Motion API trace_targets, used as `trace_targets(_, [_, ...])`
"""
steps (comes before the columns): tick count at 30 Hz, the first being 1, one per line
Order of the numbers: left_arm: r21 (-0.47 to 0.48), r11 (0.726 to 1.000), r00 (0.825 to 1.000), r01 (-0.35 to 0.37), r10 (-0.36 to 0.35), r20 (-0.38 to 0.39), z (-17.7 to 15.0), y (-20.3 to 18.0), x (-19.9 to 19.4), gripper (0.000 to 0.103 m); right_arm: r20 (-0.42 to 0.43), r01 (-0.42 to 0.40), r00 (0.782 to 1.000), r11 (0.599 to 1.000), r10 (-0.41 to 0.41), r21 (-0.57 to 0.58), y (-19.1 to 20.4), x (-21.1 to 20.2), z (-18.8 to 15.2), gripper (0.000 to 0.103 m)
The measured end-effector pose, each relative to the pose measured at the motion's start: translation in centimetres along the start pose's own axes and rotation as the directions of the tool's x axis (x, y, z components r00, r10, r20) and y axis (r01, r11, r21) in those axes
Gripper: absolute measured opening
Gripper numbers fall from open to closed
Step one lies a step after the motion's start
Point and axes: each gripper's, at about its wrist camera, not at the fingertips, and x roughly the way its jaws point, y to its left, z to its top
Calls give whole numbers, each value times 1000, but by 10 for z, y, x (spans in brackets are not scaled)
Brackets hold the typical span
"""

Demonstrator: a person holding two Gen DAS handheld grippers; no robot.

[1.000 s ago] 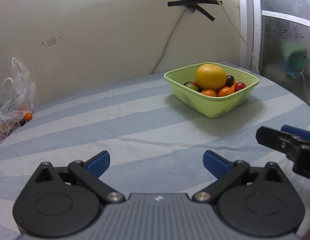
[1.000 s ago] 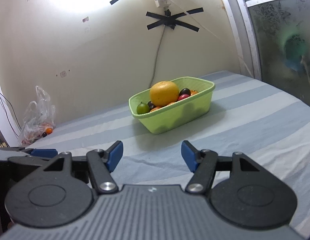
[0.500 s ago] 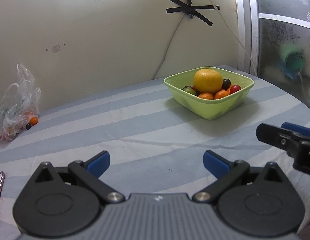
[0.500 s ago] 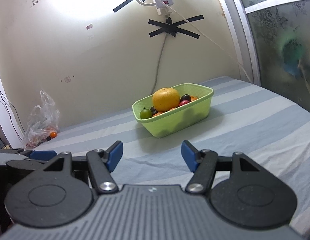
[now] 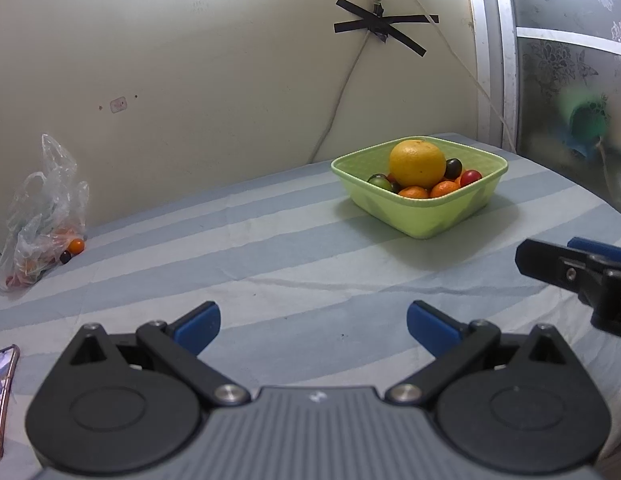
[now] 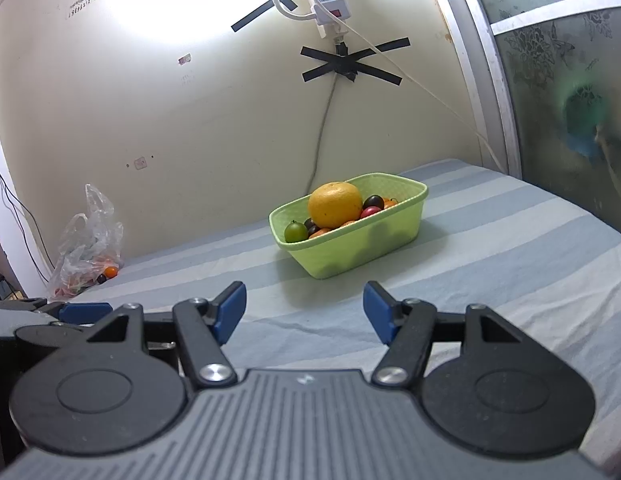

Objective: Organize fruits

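A light green basket (image 5: 430, 216) (image 6: 358, 248) stands on the striped cloth near the far wall. In it lie a big orange (image 5: 417, 163) (image 6: 334, 205), small tangerines (image 5: 444, 189), a dark plum (image 5: 453, 168), a red fruit (image 5: 470, 177) and a green fruit (image 6: 295, 231). My left gripper (image 5: 312, 322) is open over bare cloth, well short of the basket. Nothing sits between the wide-apart fingers of my open right gripper (image 6: 304, 308), also short of the basket. Each gripper shows at the edge of the other's view.
A clear plastic bag (image 5: 42, 216) (image 6: 88, 256) with small orange and dark fruits lies at the far left by the wall. A phone (image 5: 1, 392) lies at the near left edge. A cable hangs down the wall behind the basket. A frosted glass door closes the right side.
Both views have tilted up a little, so the basket sits slightly lower and farther in the frames and more wall shows. The phone has come into the left view. Both grippers stay open.
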Motion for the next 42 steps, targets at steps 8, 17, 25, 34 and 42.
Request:
trace_targets(8, [21, 999, 999, -38, 37, 21, -2, -1, -4, 103, -25, -13, 1000, 1000, 13, -4, 3, 4, -2, 68])
trace_targets(17, [24, 998, 997, -54, 53, 50, 0, 3, -8, 103, -12, -10, 1000, 1000, 11, 7, 2, 3, 0, 68])
trace_targets(25, [42, 998, 999, -50, 49, 22, -2, 0, -3, 103, -18, -11, 1000, 1000, 11, 14, 0, 4, -1, 68])
trace_targets(34, [62, 997, 999, -53, 53, -2, -6, -4, 3, 103, -25, -10, 1000, 1000, 10, 25, -5, 6, -1, 68])
trace_targets(42, [68, 997, 999, -44, 46, -27, -7, -6, 9, 103, -34, -7, 999, 999, 8, 37, -8, 9, -3, 68])
